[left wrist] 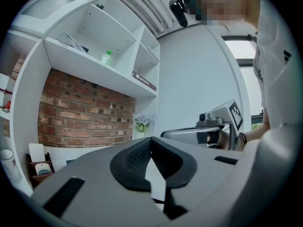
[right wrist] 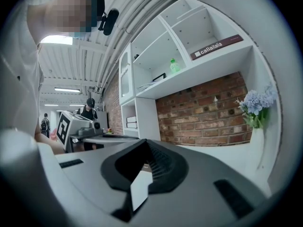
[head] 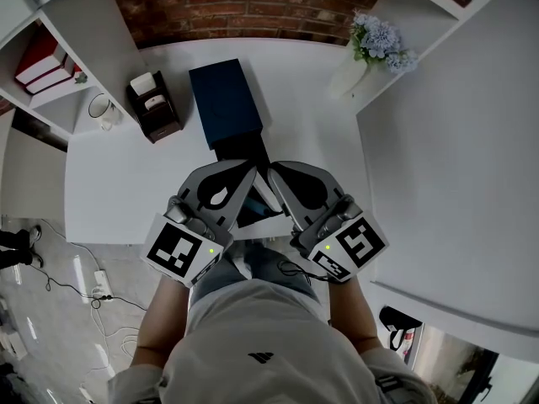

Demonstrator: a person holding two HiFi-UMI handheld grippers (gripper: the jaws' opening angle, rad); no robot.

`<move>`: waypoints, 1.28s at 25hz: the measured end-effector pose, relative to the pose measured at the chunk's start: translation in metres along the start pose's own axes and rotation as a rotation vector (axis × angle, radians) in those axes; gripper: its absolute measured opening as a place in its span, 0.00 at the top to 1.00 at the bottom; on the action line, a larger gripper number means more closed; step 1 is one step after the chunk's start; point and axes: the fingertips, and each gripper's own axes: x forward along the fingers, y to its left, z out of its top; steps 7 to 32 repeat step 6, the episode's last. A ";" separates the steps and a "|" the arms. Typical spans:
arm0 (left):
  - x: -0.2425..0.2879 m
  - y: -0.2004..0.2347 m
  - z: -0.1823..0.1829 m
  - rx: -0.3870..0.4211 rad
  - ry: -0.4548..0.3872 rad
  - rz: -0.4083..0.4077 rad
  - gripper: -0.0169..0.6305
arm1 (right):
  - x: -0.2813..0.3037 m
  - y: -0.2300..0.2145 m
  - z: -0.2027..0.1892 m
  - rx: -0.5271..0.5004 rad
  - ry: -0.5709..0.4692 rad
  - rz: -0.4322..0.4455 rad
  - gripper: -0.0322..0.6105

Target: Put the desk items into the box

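Observation:
A dark blue box (head: 226, 103) lies on the white desk (head: 126, 192), towards the back middle. Left of it stands a dark brown holder (head: 153, 106) with white items in it, and further left a white mug (head: 103, 110). My left gripper (head: 251, 168) and right gripper (head: 274, 168) are held side by side over the desk's front edge, tips almost touching, just in front of the box. In the left gripper view the left gripper (left wrist: 151, 140) has its jaws together and empty. The right gripper (right wrist: 144, 141) is likewise shut on nothing.
A white vase of pale blue flowers (head: 370, 53) stands at the back right by a white shelf unit. Another shelf unit with red books (head: 42, 66) is at the left. A brick wall (head: 244, 2) backs the desk. Cables lie on the floor (head: 76, 284) at the lower left.

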 end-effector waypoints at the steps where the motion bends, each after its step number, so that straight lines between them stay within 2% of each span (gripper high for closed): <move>1: 0.000 -0.001 0.000 0.001 -0.001 0.004 0.96 | -0.001 0.000 0.000 0.000 0.000 0.003 0.94; 32: 0.002 -0.006 -0.001 -0.001 0.000 0.013 0.96 | -0.005 -0.001 -0.001 -0.001 0.001 0.013 0.94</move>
